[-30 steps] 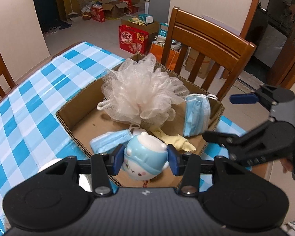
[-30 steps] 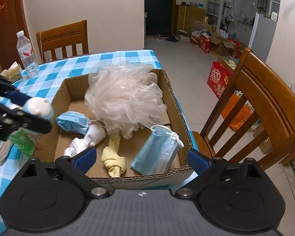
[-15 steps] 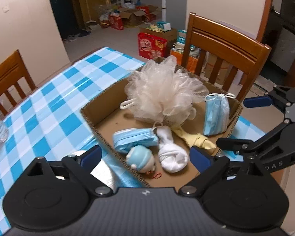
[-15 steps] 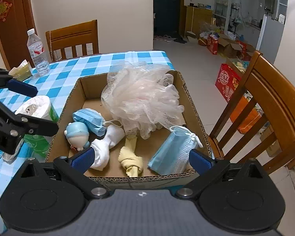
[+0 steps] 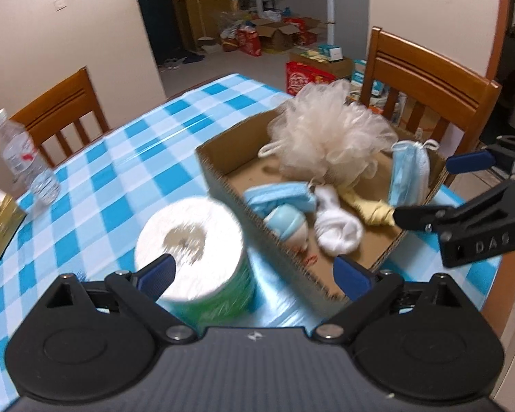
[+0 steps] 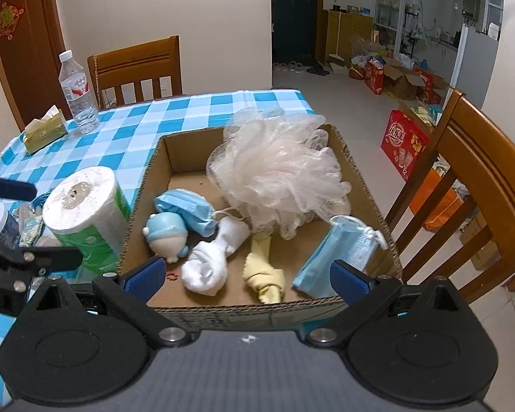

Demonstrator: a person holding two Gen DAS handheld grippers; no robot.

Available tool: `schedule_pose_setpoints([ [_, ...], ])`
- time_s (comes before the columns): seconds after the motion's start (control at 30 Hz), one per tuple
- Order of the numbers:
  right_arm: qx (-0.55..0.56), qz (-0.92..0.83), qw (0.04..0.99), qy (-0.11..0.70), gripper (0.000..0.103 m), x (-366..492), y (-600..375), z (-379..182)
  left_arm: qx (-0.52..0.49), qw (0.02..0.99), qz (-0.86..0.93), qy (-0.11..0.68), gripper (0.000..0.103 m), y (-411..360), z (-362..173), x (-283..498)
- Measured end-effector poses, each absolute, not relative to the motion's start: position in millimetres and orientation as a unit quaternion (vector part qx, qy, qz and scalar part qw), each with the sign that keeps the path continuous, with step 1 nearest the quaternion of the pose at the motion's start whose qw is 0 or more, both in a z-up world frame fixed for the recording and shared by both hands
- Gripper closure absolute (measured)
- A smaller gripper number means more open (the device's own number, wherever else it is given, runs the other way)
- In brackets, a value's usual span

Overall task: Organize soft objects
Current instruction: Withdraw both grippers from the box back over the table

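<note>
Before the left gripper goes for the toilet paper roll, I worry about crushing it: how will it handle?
The toilet paper roll stands upright beside the cardboard box, so probably stable. It looks soft and light; it would likely dent under a firm squeeze. Its green wrapper may be slippery.

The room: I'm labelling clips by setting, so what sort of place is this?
Most likely a home dining room: a table with a checked cloth, wooden chairs around it, and shoes by a doorway.
</note>
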State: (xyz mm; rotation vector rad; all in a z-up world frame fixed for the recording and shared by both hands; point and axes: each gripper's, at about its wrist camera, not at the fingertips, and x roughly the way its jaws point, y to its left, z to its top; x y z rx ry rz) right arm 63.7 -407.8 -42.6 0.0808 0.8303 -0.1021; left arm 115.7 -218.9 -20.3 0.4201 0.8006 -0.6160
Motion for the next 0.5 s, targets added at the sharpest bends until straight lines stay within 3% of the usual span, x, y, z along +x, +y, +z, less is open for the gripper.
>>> schedule_pose_setpoints([
  [0.5, 0.019, -0.013, 0.905, 0.424, 0.0, 64.0, -331.4, -47.5, 0.192, 0.853, -0.252, 0.415, 0.005, -132.4, -39.5, 97.2],
])
